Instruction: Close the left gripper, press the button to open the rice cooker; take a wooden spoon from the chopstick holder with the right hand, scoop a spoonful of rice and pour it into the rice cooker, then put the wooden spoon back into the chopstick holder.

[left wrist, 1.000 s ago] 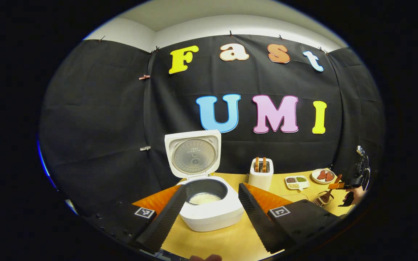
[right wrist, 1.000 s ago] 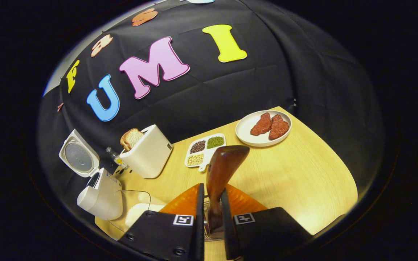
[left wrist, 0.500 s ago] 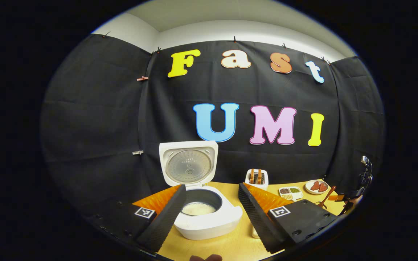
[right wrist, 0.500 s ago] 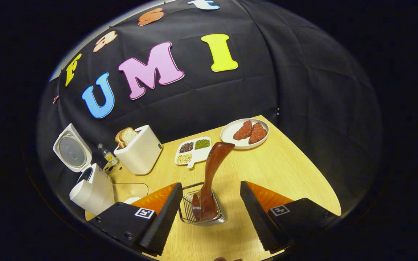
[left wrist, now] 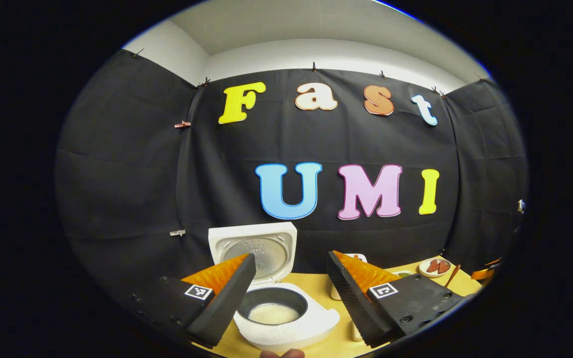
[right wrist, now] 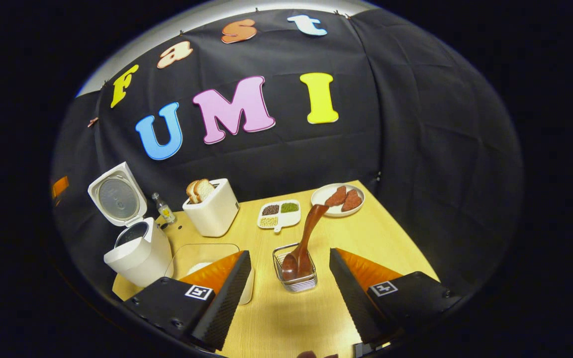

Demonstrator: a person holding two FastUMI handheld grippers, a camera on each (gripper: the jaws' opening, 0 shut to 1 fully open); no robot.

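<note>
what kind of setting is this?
Likely a staged kitchen booth, not a real home: a wooden table against black cloth, with a rice cooker, toaster and plate of meat.

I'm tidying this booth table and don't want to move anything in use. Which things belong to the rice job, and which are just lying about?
In use:
rice cooker, lid open
wooden spoon, standing in the chopstick holder
clear rice container

Lying about:
toaster with bread
small bottle
divided dish of beans
plate of meat
</note>
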